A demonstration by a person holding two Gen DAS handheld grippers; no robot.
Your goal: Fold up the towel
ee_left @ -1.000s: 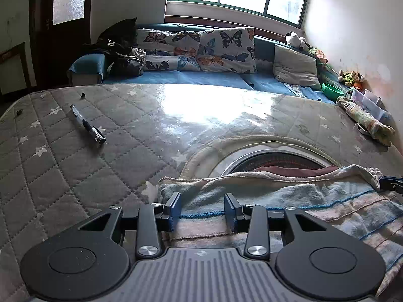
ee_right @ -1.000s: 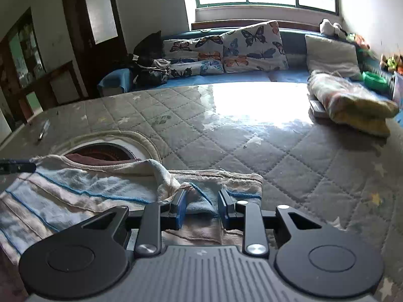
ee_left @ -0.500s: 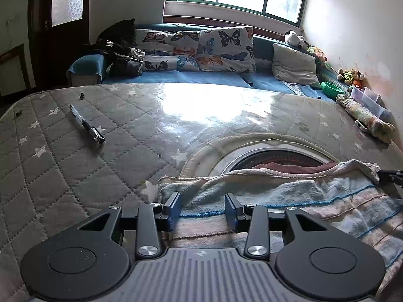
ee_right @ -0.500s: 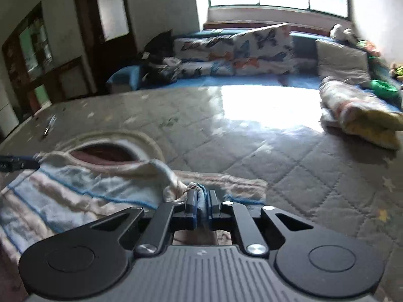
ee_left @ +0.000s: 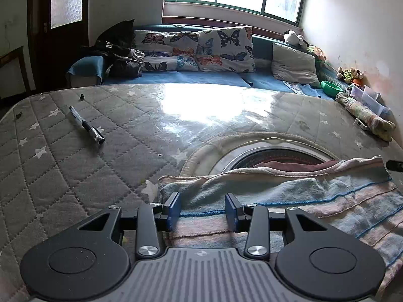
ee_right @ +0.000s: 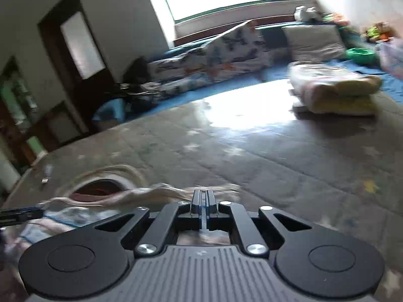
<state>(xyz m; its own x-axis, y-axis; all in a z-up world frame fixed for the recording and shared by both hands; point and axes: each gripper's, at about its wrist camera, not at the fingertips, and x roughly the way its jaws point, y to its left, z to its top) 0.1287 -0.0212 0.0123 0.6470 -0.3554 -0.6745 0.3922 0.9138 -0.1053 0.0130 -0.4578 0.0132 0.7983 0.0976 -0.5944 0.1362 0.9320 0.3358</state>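
A: Item one, ahead and left of our left gripper (ee_left: 202, 207): a clear-barrelled pen with a black cap (ee_left: 87, 125), lying on the grey quilted star-print cover (ee_left: 75, 176), well apart from the cloth.

B: Item two, the left gripper itself: jaws standing apart, one blue pad either side of the near-left edge of the pale blue-and-pink striped terry towel (ee_left: 289, 198). Nothing pinched there. The towel lies spread across the cover, its far edge rumpled over a round rimmed opening (ee_left: 277, 151).

A: Item three, our right gripper (ee_right: 202, 197): jaws drawn together, a thin strip of blue cloth showing between the pads. We take that as a grip on the towel's right corner; that view is blurred, so we cannot tell how much cloth is caught.

B: Item four, ahead and right of the right gripper: a folded cream-and-yellow bundle (ee_right: 335, 93), clear of our work.

A: Handling note, as we judge it: we would want the left pads closed on the edge hem, not the loose pile, so both corners rise level.

B: And the lift kept even, the far edge kept out of that opening.
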